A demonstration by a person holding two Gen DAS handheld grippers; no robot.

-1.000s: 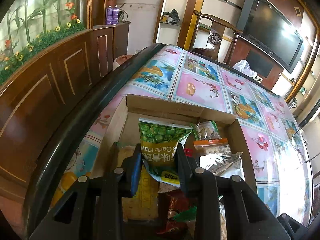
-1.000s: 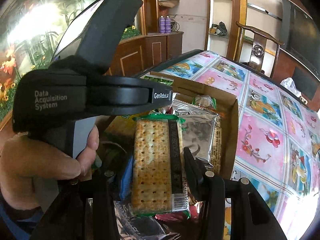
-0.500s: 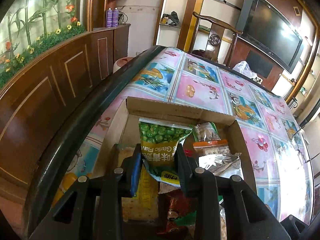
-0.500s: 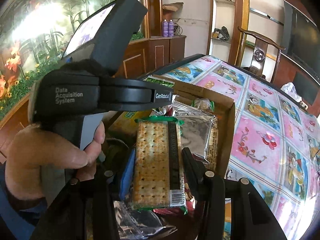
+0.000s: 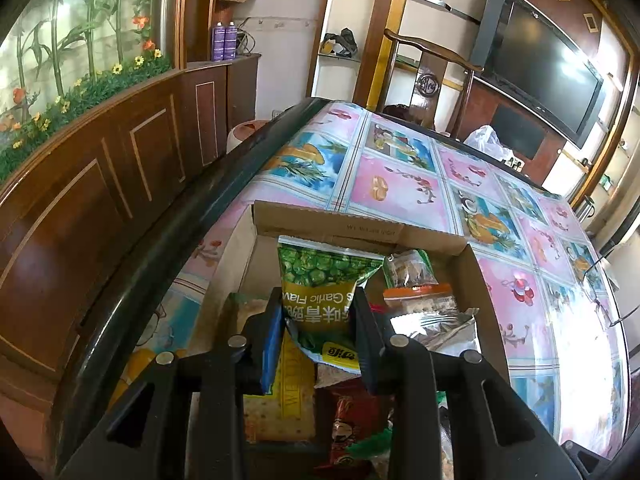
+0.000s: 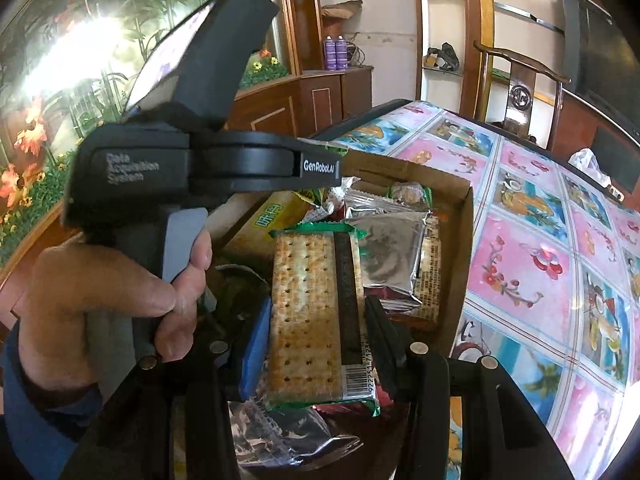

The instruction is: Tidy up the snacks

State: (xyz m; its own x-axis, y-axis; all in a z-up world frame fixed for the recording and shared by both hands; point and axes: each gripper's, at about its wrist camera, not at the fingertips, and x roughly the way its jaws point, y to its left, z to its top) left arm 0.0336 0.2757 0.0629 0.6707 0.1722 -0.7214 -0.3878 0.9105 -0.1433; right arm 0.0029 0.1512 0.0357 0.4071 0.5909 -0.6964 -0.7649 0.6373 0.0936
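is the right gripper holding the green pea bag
No, the right gripper is shut on the cracker pack; the green pea bag sits between the left gripper's fingers.

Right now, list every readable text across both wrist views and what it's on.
"Garlic Flav", upside down, then Chinese characters: green pea bag in the left tongs.
"GenRoboAI": left device's front.
"Data Acquisition System": left device's side.
Two Chinese characters, yellow packet: hard to read.
Barcode digits on the cracker pack in the right tongs: too small.
Cardboard box print: blurred.
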